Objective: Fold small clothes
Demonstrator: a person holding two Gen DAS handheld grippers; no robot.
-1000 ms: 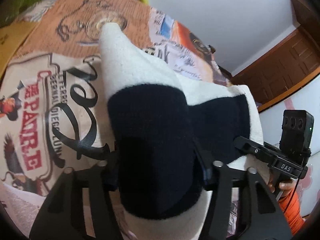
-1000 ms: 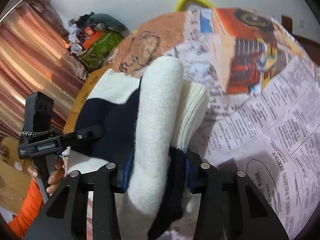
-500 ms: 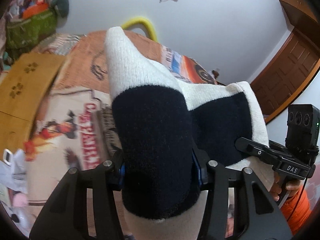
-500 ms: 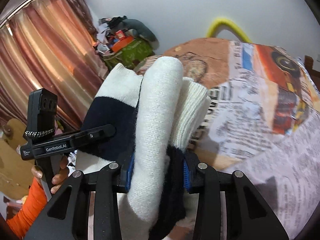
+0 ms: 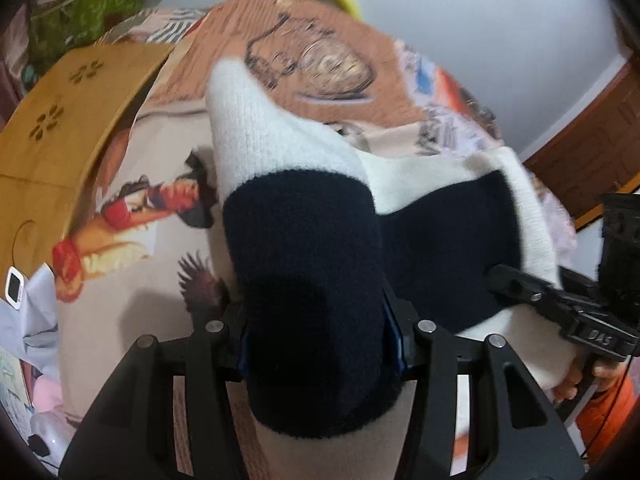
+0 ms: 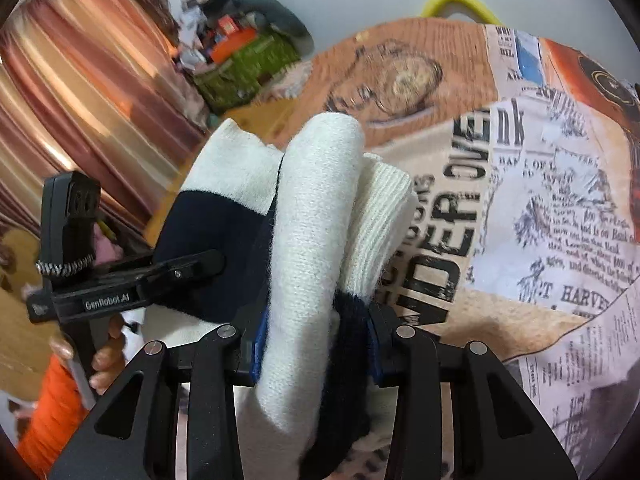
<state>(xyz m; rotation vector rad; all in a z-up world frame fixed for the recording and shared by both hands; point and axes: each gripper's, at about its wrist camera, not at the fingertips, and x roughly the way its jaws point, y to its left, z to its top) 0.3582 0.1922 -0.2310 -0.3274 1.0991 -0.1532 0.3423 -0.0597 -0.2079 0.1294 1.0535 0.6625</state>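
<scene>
Both tongs, left [image 5: 320, 344] and right [image 6: 314, 340], pinch one sweater [image 5: 308, 280] (cream and navy)

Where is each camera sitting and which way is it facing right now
Left wrist: on the left gripper, looking along its fingers at the knit garment clamped there, printed bedspread beyond; the right gripper and hand show at right.
Right wrist: on the right gripper, looking along its fingers at the garment it clamps, bedspread and curtain beyond; the left gripper and hand show at left.
Shared: the garment, bedspread, both grippers.
</scene>
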